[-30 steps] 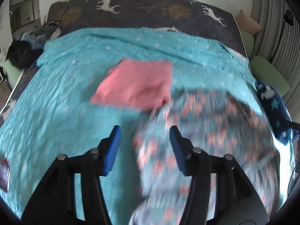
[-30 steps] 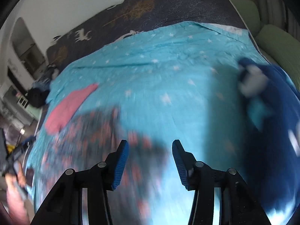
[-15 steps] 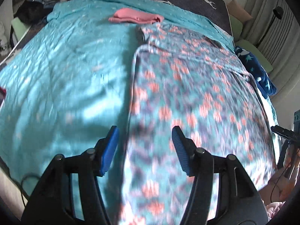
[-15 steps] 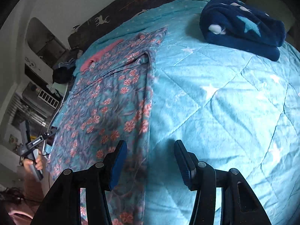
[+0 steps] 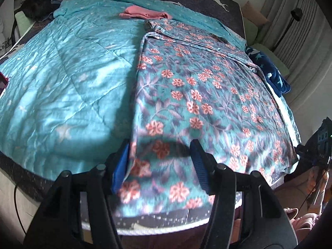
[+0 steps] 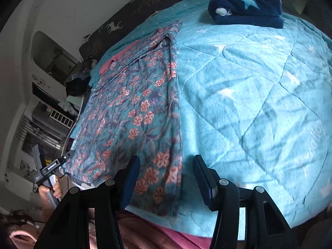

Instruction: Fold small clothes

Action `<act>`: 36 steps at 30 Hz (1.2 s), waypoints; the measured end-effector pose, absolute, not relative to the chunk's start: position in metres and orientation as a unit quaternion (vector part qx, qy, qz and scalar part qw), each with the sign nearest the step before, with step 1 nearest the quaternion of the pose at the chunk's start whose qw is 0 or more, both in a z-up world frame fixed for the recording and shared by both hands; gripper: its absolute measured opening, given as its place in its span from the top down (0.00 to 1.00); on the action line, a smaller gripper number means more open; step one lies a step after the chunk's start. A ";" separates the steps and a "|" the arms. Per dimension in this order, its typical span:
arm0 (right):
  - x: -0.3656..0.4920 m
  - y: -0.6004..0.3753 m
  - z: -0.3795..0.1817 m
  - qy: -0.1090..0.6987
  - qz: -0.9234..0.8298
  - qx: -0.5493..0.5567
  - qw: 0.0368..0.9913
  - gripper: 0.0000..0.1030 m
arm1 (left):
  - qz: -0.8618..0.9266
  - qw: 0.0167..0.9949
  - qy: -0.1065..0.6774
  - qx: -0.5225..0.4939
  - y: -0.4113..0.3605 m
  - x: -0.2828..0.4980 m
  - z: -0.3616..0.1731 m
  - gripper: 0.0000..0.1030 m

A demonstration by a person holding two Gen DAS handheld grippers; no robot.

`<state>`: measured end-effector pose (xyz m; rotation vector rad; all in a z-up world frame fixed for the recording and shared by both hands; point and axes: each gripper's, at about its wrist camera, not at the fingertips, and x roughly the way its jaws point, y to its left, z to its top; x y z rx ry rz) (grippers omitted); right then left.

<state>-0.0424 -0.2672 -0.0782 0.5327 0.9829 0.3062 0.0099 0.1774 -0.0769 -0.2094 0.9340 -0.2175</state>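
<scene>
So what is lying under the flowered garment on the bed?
The flowered garment lies flat on the turquoise star quilt, which shows all around it. Whether anything else sits beneath the garment cannot be seen; the cloth covers it.

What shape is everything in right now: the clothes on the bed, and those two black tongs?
Floral garment: spread flat, not yet folded, near edge at the bed's foot.
Pink garment: folded, lying beyond the floral one.
Navy starred garment: folded, apart on the quilt.
Quilt: spread over the bed.
Left tongs: open, holding nothing.
Right tongs: open, holding nothing.
</scene>
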 end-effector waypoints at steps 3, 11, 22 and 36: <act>-0.055 -0.270 -0.079 0.462 0.146 0.268 0.833 0.48 | -0.104 0.878 0.448 -0.136 0.192 0.001 -0.080 0.76; -0.053 -0.262 -0.089 0.457 0.173 0.322 0.811 0.48 | -0.112 0.865 0.439 -0.215 0.217 -0.015 -0.090 0.89; -0.042 -0.267 -0.092 0.428 0.190 0.373 0.801 0.94 | -0.094 0.881 0.426 -0.185 0.202 -0.010 -0.076 0.96; -0.040 -0.278 -0.054 0.376 0.206 0.380 0.820 0.94 | -0.069 0.911 0.367 -0.175 0.216 -0.024 -0.032 0.97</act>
